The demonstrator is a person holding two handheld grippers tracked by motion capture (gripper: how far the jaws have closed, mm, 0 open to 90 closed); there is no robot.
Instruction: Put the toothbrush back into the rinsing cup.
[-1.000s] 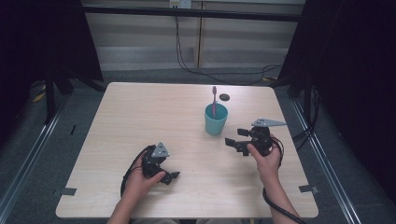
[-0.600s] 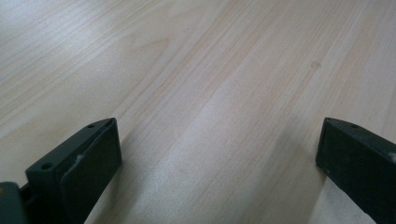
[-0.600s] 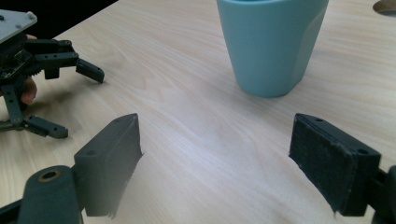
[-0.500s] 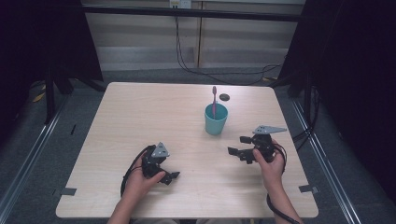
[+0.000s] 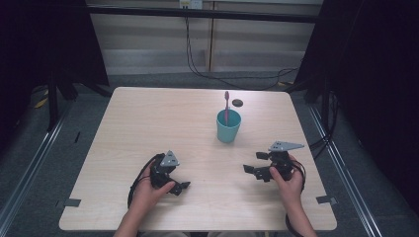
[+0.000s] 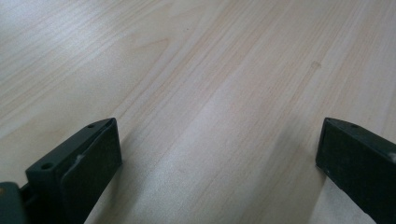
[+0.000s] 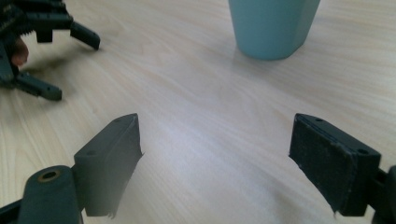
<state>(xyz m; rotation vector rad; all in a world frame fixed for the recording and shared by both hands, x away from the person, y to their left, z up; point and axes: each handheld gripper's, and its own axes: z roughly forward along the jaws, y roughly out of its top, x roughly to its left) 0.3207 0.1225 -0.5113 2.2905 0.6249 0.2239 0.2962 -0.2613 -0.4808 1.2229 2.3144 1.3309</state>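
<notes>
Near the tabletop's (image 5: 148,118) front edge, the left gripper (image 5: 179,186) is held low, jaws spread wide around nothing. Toward the far edge, a pink toothbrush (image 5: 227,104) is stood in the teal cup (image 5: 229,126). By the right edge, the right gripper (image 5: 253,167) is held wide open, empty.

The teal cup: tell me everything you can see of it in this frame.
The teal cup stands upright on the wooden table, right of centre and toward the far side. It looks like plain matte plastic, tapering slightly toward its base, open at the top. A pink toothbrush stands in it, head up above the rim. Neither gripper touches it; the right gripper view shows its lower body ahead of open jaws.
</notes>
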